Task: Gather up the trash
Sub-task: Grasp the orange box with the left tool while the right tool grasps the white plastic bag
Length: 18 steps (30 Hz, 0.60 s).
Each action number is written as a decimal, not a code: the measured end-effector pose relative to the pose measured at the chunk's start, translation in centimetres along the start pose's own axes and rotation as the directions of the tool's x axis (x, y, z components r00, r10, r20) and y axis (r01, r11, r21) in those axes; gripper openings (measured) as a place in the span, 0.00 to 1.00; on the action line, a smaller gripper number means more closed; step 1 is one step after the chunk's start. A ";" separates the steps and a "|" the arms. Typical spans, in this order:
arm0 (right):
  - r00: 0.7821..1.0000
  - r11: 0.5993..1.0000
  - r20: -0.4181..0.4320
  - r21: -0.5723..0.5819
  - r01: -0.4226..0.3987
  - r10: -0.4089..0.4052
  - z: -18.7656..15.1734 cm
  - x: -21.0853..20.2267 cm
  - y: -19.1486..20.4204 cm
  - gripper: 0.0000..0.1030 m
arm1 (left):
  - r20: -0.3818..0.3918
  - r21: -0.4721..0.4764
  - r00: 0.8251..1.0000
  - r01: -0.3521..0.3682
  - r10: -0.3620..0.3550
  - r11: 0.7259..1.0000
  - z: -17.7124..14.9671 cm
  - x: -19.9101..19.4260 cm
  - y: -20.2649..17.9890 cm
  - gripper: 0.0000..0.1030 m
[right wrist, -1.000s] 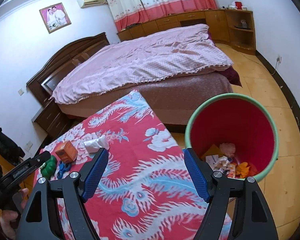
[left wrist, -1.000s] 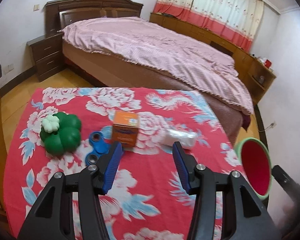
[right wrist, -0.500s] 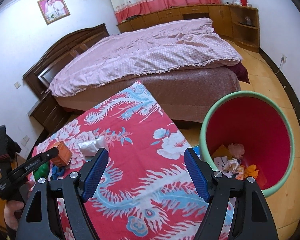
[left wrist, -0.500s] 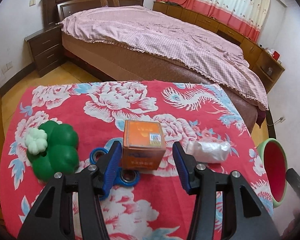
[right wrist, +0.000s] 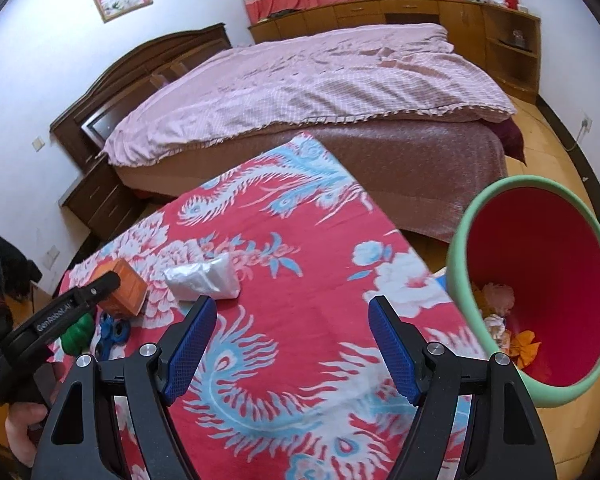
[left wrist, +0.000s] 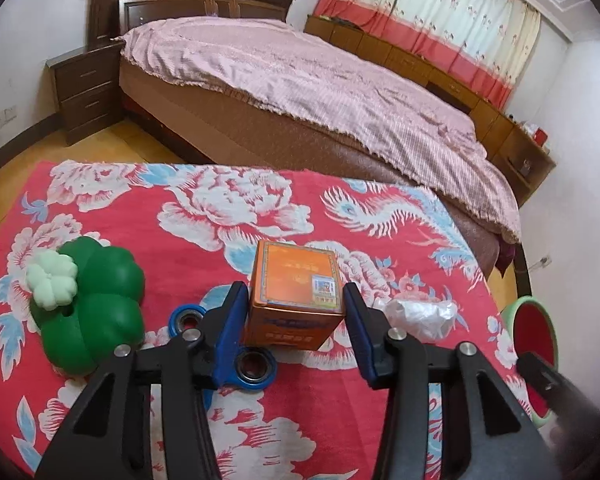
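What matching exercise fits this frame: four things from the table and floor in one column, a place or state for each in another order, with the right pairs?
Things
1. orange box
2. crumpled plastic bag
3. blue fidget spinner
4. green-rimmed bin

Places or states
A. on the floor beside the table, trash already inside
B. partly hidden under the left gripper's left finger
C. between the left gripper's fingers
D. lying on the cloth just right of the box in the left wrist view

Pairs: 1-C, 2-D, 3-B, 4-A
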State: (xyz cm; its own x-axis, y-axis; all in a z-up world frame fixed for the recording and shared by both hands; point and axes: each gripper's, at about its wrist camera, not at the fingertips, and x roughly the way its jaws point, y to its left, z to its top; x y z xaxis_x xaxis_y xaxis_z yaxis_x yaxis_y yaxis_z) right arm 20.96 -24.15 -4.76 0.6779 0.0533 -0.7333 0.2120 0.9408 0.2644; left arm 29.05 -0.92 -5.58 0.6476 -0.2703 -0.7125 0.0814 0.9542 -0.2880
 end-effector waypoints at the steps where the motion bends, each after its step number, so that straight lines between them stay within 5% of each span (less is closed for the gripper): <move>1: 1.000 1.000 -0.002 -0.005 -0.002 0.002 0.0 0.2 0.3 0.77 | 0.012 -0.007 1.000 -0.001 0.001 1.000 0.1 -0.3 0.1 0.48; 11: 0.999 0.999 -0.029 -0.036 -0.036 0.035 0.1 3.2 3.8 0.79 | 0.092 -0.051 0.990 -0.099 0.103 0.994 1.0 -2.9 2.4 0.48; 18: 0.998 0.998 -0.046 -0.053 -0.037 0.035 0.4 5.7 6.0 0.83 | 0.103 -0.093 0.988 -0.102 0.112 0.990 1.5 -3.5 4.0 0.48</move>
State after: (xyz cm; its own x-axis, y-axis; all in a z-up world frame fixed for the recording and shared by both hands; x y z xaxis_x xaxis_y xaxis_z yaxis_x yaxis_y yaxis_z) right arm 26.38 -18.30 -7.14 0.6521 0.1013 -0.7514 0.1489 0.9546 0.2579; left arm 28.19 4.00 -3.28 0.7275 -0.1470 -0.6702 -0.0564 0.9606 -0.2720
